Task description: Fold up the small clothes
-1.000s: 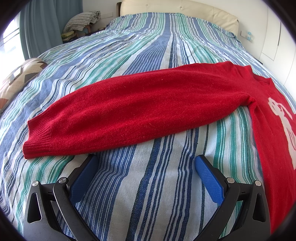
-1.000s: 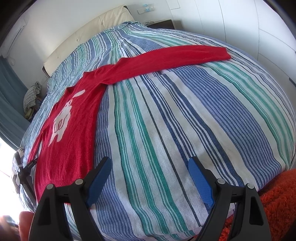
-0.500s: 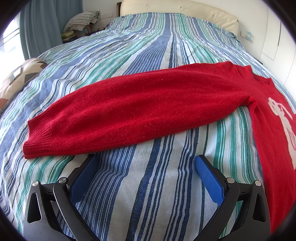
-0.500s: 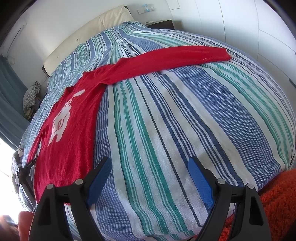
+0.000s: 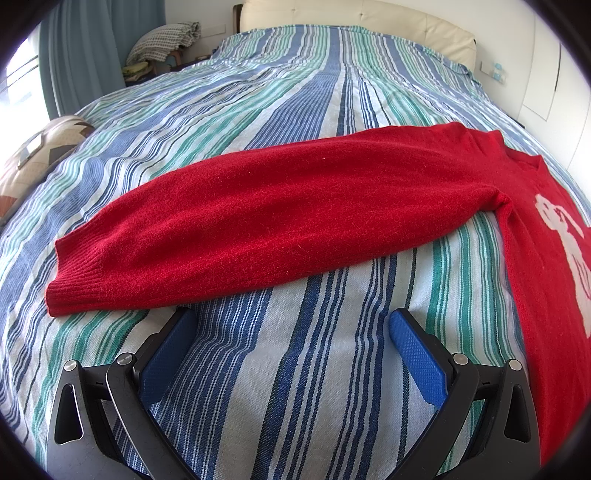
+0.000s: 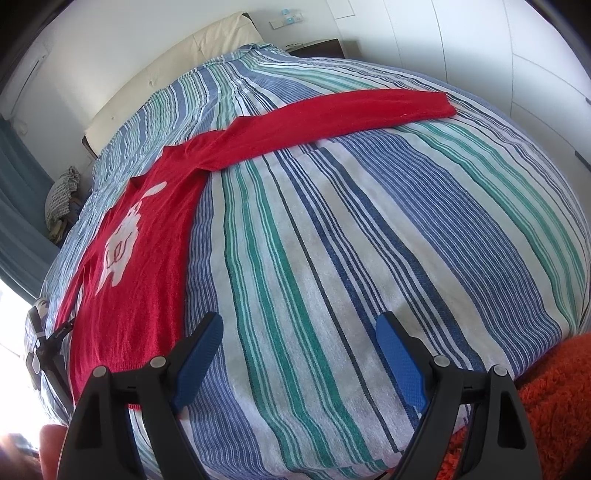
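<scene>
A red knitted sweater (image 5: pixel 295 206) with a white figure on its chest lies flat on the striped bedspread (image 5: pixel 295 369), both sleeves spread out. In the left wrist view one sleeve runs across the middle, its ribbed cuff (image 5: pixel 74 284) at the left. My left gripper (image 5: pixel 291 325) stands open just short of that sleeve, nothing between its blue pads. In the right wrist view the sweater's body (image 6: pixel 136 266) lies at the left and the other sleeve (image 6: pixel 351 114) stretches far right. My right gripper (image 6: pixel 299 332) is open over bare bedspread (image 6: pixel 369 240), beside the sweater's hem.
A cream headboard (image 5: pixel 369 18) closes the far end of the bed. A patterned cushion (image 5: pixel 33 155) lies at the left edge, folded cloth (image 5: pixel 162 40) on a stand beyond. An orange shaggy rug (image 6: pixel 554 406) shows at the bed's near right corner. The left gripper's frame (image 6: pixel 44 354) shows at the left edge.
</scene>
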Demonstrator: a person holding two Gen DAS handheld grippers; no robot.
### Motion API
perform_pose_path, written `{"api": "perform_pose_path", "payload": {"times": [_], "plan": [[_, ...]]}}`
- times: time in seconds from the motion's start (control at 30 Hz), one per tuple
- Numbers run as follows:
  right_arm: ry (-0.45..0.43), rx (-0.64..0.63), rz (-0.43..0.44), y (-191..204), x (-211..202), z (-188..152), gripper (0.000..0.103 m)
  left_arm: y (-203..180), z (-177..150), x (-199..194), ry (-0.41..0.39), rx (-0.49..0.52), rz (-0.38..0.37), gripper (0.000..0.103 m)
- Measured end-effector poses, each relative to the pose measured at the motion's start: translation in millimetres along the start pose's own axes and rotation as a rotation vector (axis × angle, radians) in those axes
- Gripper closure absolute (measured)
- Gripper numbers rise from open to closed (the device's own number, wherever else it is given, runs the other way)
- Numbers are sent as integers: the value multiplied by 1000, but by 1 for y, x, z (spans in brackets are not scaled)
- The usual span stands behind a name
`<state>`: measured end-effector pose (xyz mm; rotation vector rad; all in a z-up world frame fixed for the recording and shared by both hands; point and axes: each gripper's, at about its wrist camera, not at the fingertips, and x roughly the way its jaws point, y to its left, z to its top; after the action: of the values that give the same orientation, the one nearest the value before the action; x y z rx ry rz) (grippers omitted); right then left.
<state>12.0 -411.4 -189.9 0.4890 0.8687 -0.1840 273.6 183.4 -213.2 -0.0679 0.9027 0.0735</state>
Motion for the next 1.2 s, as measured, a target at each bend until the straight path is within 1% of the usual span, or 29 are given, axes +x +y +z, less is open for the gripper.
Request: {"api": "perform_pose_path", "payload": {"times": [0.4, 0.93, 1.07, 1.2], "plan": [[13, -26, -18, 6, 5, -1, 19, 1, 0, 0, 0, 0, 0, 0], [8, -9, -9, 3, 4, -1, 19, 0, 0, 0, 0, 0, 0, 0], [16, -13, -21, 3, 6, -2, 19, 1, 0, 0, 0, 0, 0, 0], [18, -29, -26, 7, 8, -2, 17, 0, 0, 0, 0, 0, 0, 0]]}}
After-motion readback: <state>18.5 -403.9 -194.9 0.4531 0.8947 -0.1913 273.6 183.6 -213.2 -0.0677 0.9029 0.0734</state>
